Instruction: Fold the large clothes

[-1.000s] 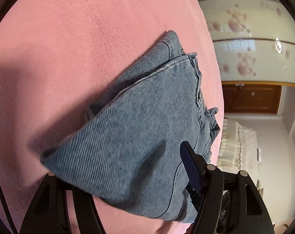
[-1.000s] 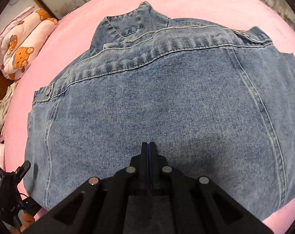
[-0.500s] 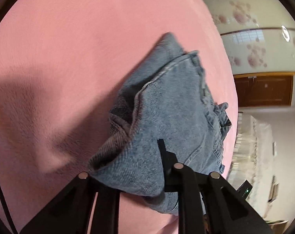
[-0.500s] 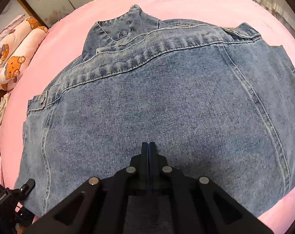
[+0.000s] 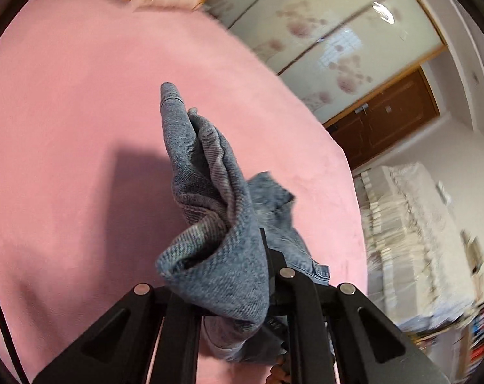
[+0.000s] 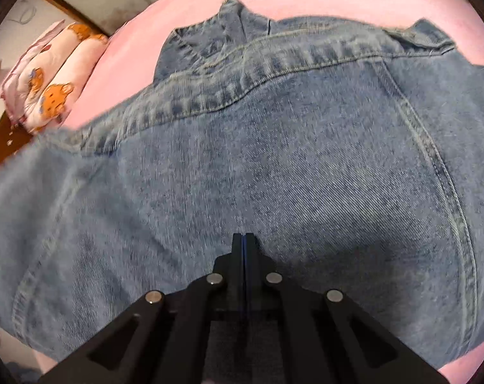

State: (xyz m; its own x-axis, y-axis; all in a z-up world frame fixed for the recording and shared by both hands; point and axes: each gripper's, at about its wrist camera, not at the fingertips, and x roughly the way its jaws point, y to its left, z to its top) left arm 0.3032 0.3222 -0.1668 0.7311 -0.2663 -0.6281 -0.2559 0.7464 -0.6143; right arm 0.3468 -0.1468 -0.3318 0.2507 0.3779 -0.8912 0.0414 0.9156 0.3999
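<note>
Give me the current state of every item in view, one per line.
denim jacket: back side up on the bed, one edge lifted
left gripper: shut on the denim jacket, jaws just closed on a bunched fold
right gripper: shut, over the jacket's back
pink bedcover: spread flat

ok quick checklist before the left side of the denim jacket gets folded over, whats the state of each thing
1. Left gripper pinching the denim jacket: ok, jaws have just closed on a bunched fold of it.
2. Held edge clear of the pink bedspread: ok, the fabric hangs above it and casts a shadow.
3. Right gripper shut over the jacket's back panel: ok; whether it presses down, cannot tell.
4. Back panel lying smooth: ok, no big wrinkles, collar at the far end.
5. Bear-print pillow away from the jacket: ok, it sits at the bed's far left corner.
6. Near hem square: cannot tell, hidden behind the right gripper.
</note>
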